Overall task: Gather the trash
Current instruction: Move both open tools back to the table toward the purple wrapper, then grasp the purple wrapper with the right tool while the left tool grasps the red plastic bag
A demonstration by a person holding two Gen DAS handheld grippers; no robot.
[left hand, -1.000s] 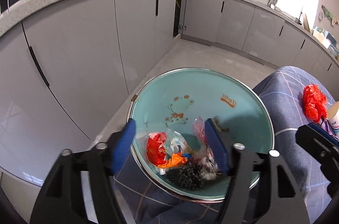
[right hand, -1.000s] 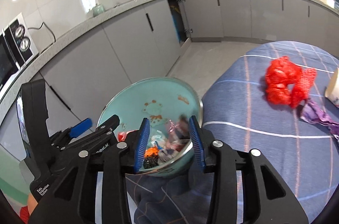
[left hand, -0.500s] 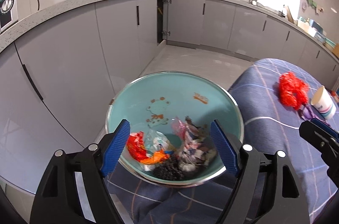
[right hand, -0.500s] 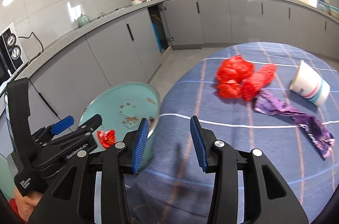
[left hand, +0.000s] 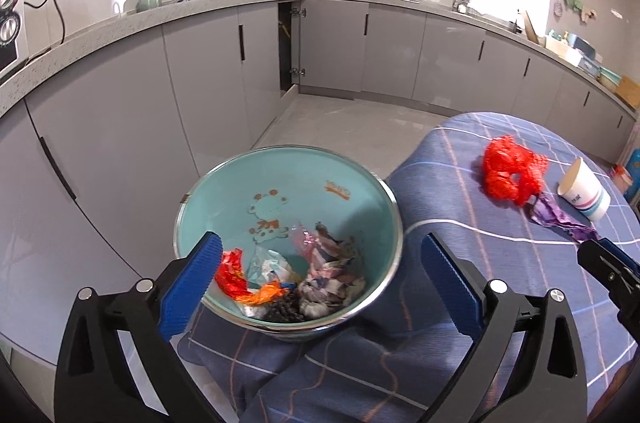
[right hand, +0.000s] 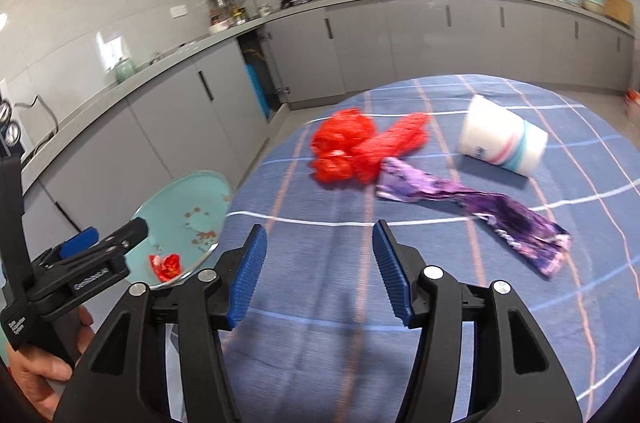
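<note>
A teal bowl point(left hand: 280, 179) with several crumpled wrappers in it stands at the edge of the blue checked cloth point(left hand: 440, 207). My left gripper point(left hand: 320, 249) hangs just in front of it, jaws opening wide. Its fingers stand either side of the bowl's near part and grip nothing. Further right lie a red net bag point(left hand: 510, 171), a purple wrapper point(left hand: 560, 219) and a tipped paper cup point(left hand: 584, 189). My right gripper point(right hand: 319, 235) hovers over bare cloth short of the red net bag point(right hand: 360, 147) and purple wrapper point(right hand: 472, 199). Its jaws are opening, with nothing between them.
The bowl point(right hand: 184, 207) and the left gripper point(right hand: 116, 243), held by a hand point(right hand: 40, 375), sit at the left of the right wrist view. The paper cup point(right hand: 500, 141) lies at the back right. Grey cabinets point(left hand: 200, 83) and floor point(left hand: 340, 127) lie beyond the table edge.
The left jaws have spread wide and drawn back from the bowl. The right gripper has swung right, from over the bowl to over the cloth, and its jaws have widened.
</note>
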